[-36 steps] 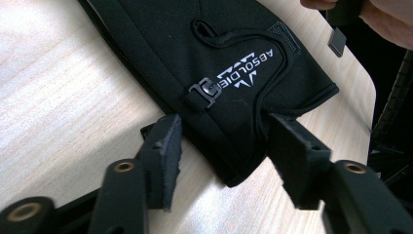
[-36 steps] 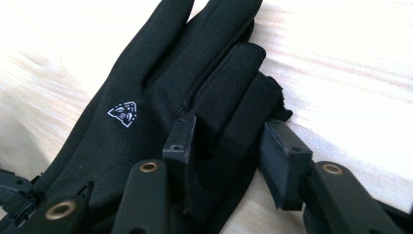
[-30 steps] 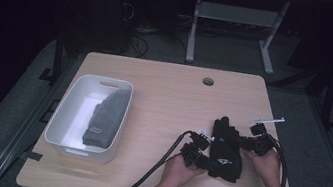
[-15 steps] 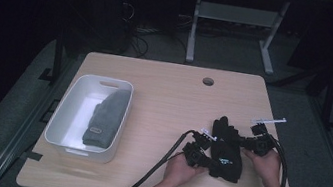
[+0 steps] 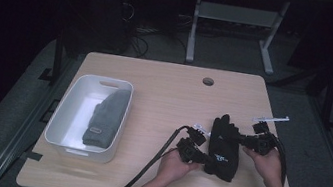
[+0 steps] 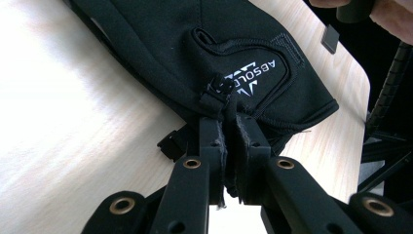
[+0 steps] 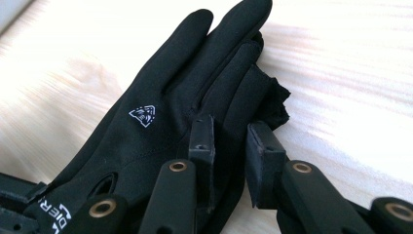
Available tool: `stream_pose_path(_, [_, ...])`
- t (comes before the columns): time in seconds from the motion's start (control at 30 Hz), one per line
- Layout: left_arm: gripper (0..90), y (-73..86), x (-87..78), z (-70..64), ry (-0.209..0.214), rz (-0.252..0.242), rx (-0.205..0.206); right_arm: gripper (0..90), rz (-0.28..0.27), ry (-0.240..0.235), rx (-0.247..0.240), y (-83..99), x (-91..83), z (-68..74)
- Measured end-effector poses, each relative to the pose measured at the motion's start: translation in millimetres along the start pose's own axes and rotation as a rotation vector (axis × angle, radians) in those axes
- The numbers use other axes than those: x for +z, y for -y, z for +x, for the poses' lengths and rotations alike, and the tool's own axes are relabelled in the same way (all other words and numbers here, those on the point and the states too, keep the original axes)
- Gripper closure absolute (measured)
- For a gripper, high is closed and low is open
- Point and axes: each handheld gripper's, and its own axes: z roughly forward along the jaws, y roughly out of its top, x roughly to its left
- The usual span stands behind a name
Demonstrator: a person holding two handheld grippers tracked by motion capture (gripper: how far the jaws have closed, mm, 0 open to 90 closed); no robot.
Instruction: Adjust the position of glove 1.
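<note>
A black glove [image 5: 223, 150] with white logos lies flat on the right half of the wooden table [image 5: 165, 88], fingers pointing away from the person. My left gripper [image 5: 206, 156] is at the glove's cuff. In the left gripper view its jaws [image 6: 229, 122] are pressed shut on the cuff edge of the glove [image 6: 219, 44]. My right gripper [image 5: 243, 141] comes in from the glove's right side. In the right gripper view its jaws [image 7: 229, 136] hold dark fabric at the side of the glove [image 7: 160, 112], near the fingers.
A white plastic bin [image 5: 62, 112] stands at the table's left with a grey beanie [image 5: 107, 117] inside. A round cable hole [image 5: 208, 81] sits near the far edge. Cables trail from both grippers off the front edge.
Both hands and the glove have shifted only slightly; the grips look the same.
</note>
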Motion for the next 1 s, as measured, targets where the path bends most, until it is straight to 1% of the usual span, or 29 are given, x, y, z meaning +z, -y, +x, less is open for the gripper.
stream_pose_path(0.07, [83.7,0.0,-3.6,0.2,-0.001,-0.009,-0.002,75.1,0.003,-0.002,-0.003,-2.7,-1.7,2.1])
stream_pose_path(0.1, [83.7,0.0,-5.5,0.1,-0.001,-0.015,-0.001,75.1,-0.002,-0.005,-0.002,-4.5,-3.3,3.9])
stream_pose_path(0.13, [83.7,0.0,-8.0,0.3,-0.001,-0.012,0.007,75.1,-0.011,-0.003,-0.014,-6.4,-4.6,5.4])
stream_pose_path(0.17, [83.7,0.1,-9.9,-0.8,-0.001,-0.024,-0.002,75.1,-0.012,-0.004,-0.015,-8.7,-6.5,8.3])
stream_pose_path(0.27, [83.7,-0.6,-18.5,-1.1,-0.002,-0.037,0.007,75.2,-0.025,-0.01,-0.03,-14.7,-10.9,14.6])
stream_pose_path(0.4, [83.7,-1.4,-31.3,0.0,-0.009,-0.052,0.011,75.2,-0.045,-0.019,-0.039,-22.7,-16.1,23.0])
stream_pose_path(0.43, [83.7,-1.4,-34.7,0.6,-0.012,-0.051,0.018,75.2,-0.046,-0.024,-0.039,-24.5,-16.5,24.8])
stream_pose_path(0.47, [83.7,-1.3,-37.4,0.5,-0.013,-0.059,0.014,75.2,-0.046,-0.022,-0.045,-26.6,-16.9,27.0])
stream_pose_path(0.53, [83.7,-1.3,-44.0,1.9,-0.018,-0.059,0.026,75.2,-0.051,-0.027,-0.048,-30.8,-18.1,31.3])
stream_pose_path(0.6, [83.7,-1.2,-49.7,1.3,-0.018,-0.072,0.019,75.2,-0.058,-0.033,-0.056,-35.1,-19.0,35.7])
stream_pose_path(0.7, [83.7,-0.8,-59.5,2.8,-0.027,-0.073,0.03,75.3,-0.061,-0.043,-0.065,-40.8,-19.1,42.1])
stream_pose_path(0.87, [83.6,0.2,-74.8,3.6,-0.031,-0.094,0.031,75.3,-0.076,-0.061,-0.07,-50.4,-20.2,52.8])
stream_pose_path(0.93, [83.6,0.4,-81.0,2.8,-0.037,-0.098,0.039,75.3,-0.079,-0.066,-0.078,-54.2,-20.7,56.5])
stream_pose_path(1.0, [83.6,0.5,-87.0,2.8,-0.038,-0.107,0.038,75.3,-0.082,-0.072,-0.085,-58.1,-21.1,60.7])
